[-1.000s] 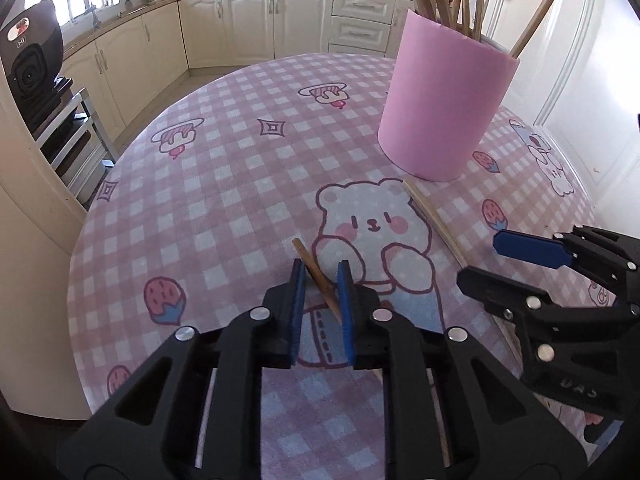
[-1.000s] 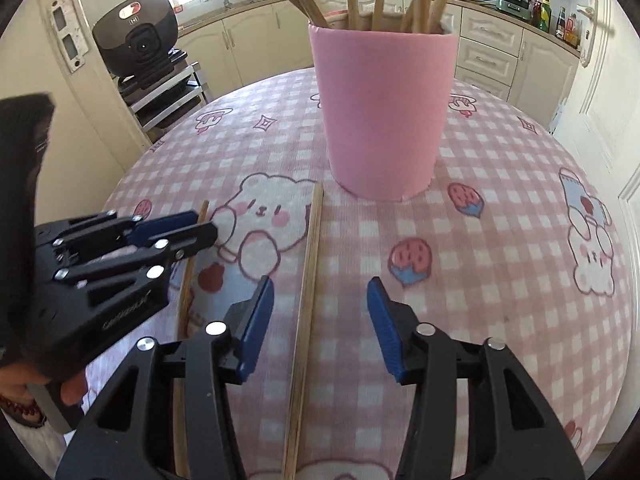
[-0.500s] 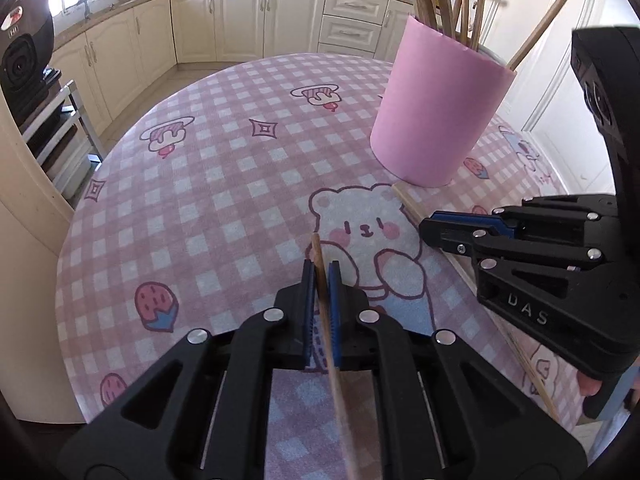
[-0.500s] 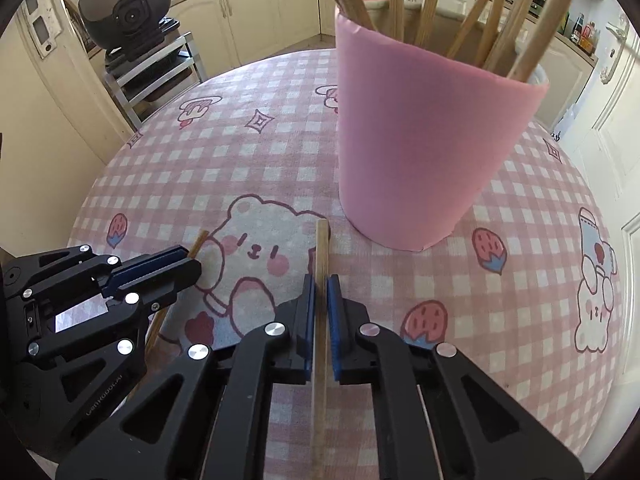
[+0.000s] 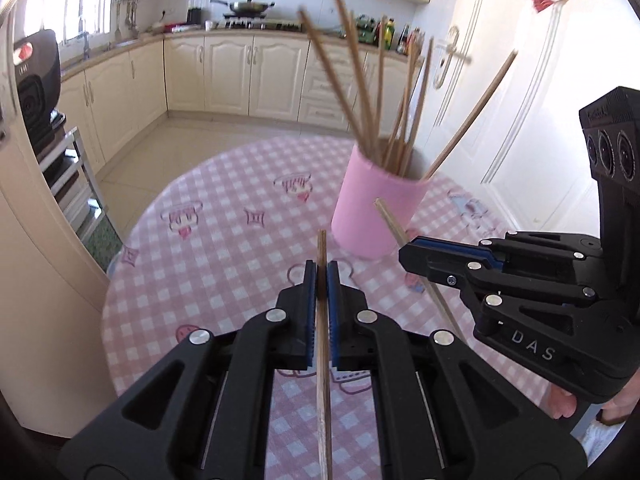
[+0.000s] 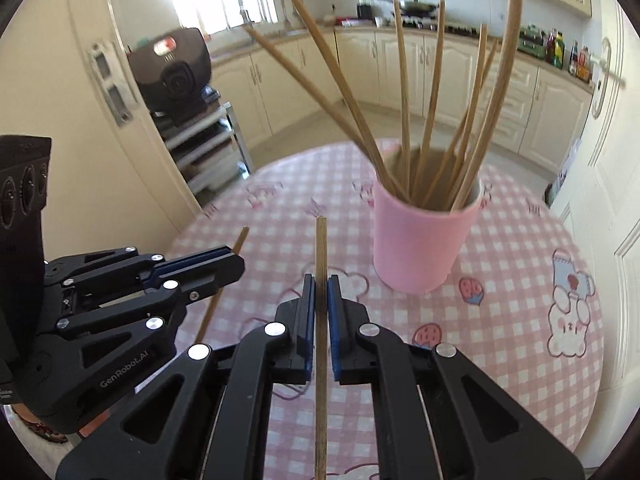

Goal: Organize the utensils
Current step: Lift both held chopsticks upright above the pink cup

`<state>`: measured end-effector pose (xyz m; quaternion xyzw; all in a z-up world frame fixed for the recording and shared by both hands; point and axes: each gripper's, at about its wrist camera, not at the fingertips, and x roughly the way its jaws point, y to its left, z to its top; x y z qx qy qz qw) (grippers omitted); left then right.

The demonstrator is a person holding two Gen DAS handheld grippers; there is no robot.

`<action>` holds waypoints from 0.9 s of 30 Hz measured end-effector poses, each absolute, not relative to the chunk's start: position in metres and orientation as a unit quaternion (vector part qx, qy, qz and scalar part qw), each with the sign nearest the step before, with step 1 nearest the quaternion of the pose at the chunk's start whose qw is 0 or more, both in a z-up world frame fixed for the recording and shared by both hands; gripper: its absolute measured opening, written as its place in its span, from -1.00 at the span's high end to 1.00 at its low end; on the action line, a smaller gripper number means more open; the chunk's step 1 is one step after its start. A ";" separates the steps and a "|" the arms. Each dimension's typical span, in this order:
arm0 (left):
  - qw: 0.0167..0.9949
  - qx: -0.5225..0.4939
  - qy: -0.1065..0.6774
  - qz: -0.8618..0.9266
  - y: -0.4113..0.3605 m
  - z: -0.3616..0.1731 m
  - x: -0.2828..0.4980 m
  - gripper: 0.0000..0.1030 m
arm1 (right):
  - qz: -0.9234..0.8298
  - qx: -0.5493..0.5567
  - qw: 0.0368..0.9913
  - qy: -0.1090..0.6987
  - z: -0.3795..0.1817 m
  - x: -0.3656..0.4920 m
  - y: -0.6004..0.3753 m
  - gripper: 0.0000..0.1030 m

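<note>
Both black two-finger grippers with blue pads are each pinching one thin wooden chopstick. Seen from the left wrist, the left gripper (image 5: 321,270) has its pads pressed together on a wooden chopstick (image 5: 322,344) that runs straight along the gap between the fingers, its tip poking out just past the fingertips and its rear end cut off by the bottom edge of the frame. Seen from the right wrist, the right gripper (image 6: 320,280) is closed the same way on a second wooden chopstick (image 6: 320,340), which also extends forward beyond the pads and runs back out of view.

Both held chopsticks appear lifted above the round table with a pink checked bear-and-strawberry cloth (image 6: 520,320); whether their rear ends touch it cannot be seen. Ahead and to the right of each gripper stands a tall pink cylindrical cup (image 6: 422,244), upright on the cloth, holding a bunch of wooden chopsticks (image 6: 432,128) that fan outward; several are motion-blurred.

Each gripper shows at the edge of the other's view, its chopstick largely hidden behind its fingers. Beyond the table are cream kitchen cabinets (image 5: 236,76) and a black appliance on a metal rack (image 6: 176,72).
</note>
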<state>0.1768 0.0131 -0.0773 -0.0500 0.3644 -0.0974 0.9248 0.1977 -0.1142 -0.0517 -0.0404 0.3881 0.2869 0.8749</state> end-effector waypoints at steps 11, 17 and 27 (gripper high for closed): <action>0.948 -0.051 0.292 -0.113 0.010 -0.020 0.139 0.90 | 0.306 -0.005 0.910 0.280 0.004 0.156 -0.132 0.90; 0.952 -0.050 0.278 -0.117 0.008 -0.010 0.129 0.90 | 0.312 0.017 0.912 0.265 0.002 0.155 -0.135 0.90; 0.954 -0.048 0.271 -0.119 0.007 -0.006 0.122 0.90 | 0.319 0.027 0.912 0.256 0.005 0.142 -0.144 0.90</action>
